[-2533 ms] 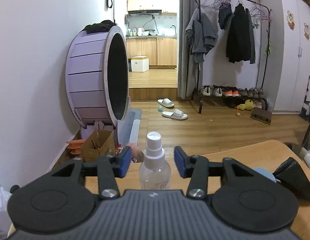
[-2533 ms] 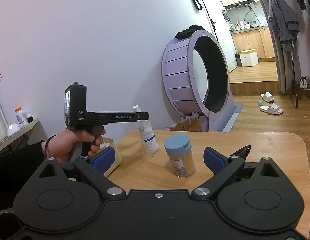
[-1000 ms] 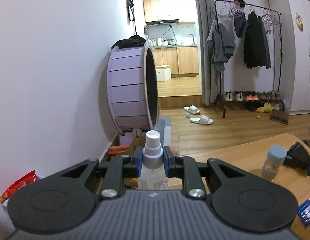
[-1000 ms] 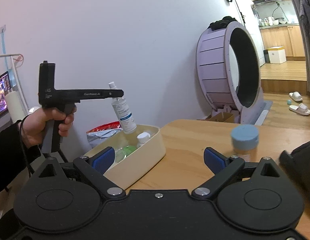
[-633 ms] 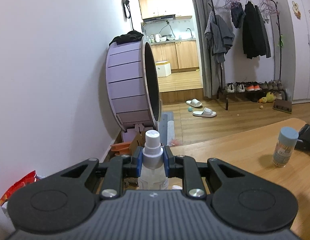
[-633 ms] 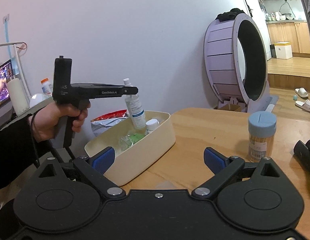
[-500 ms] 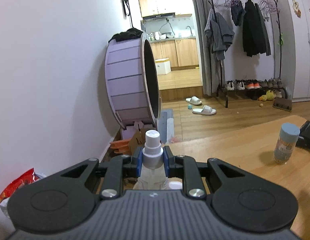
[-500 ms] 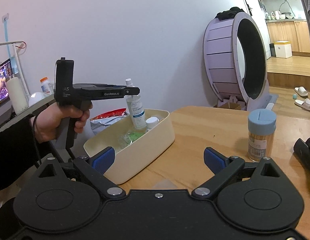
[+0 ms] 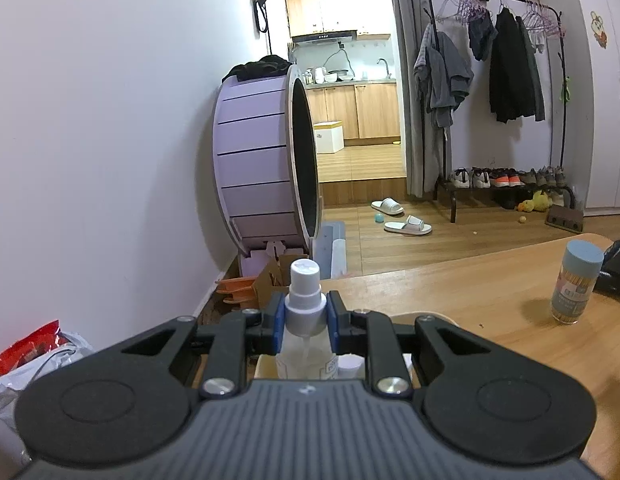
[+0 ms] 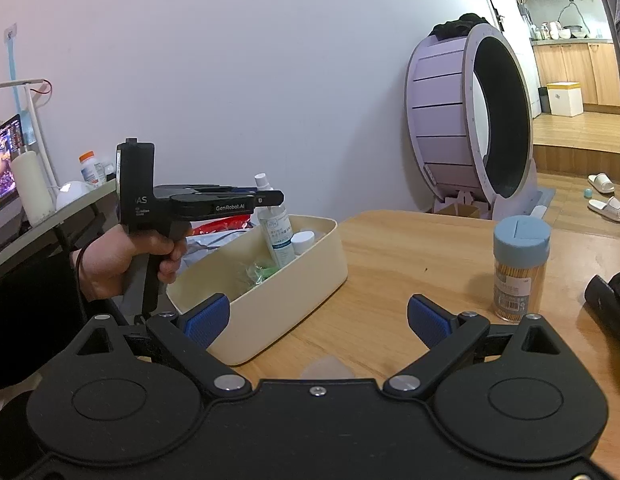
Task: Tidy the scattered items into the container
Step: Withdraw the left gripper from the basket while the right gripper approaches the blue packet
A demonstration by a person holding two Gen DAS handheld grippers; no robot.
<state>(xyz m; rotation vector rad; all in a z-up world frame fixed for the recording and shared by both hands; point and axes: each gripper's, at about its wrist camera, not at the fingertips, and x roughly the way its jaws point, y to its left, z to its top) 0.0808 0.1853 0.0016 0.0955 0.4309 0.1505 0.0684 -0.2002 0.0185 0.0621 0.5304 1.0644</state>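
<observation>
- Left gripper (image 9: 306,322): jaws pinching the neck of a clear spray bottle (image 9: 304,332) just under its white cap; blue pads touch both sides.
- From the right wrist view, the spray bottle (image 10: 274,232) hangs tilted, its lower end inside the cream container (image 10: 294,292), beside a small white-capped bottle (image 10: 303,241). Whether it touches the bottom, cannot tell.
- A hand (image 10: 126,258) grips the left gripper's (image 10: 266,199) handle, dark sleeve behind.
- Something green (image 10: 262,270) lies in the container.
- Right gripper (image 10: 317,320): jaws spread wide, nothing between them, hovering over the wooden surface (image 10: 409,264) near the container's front corner.
- Blue-lidded jar of toothpicks (image 10: 521,268) stands upright on the surface, well apart from the container, to its right.
- Dark object (image 10: 609,304) at far right edge of the surface; unclear what.
- Red bag (image 10: 226,226) behind the container.
</observation>
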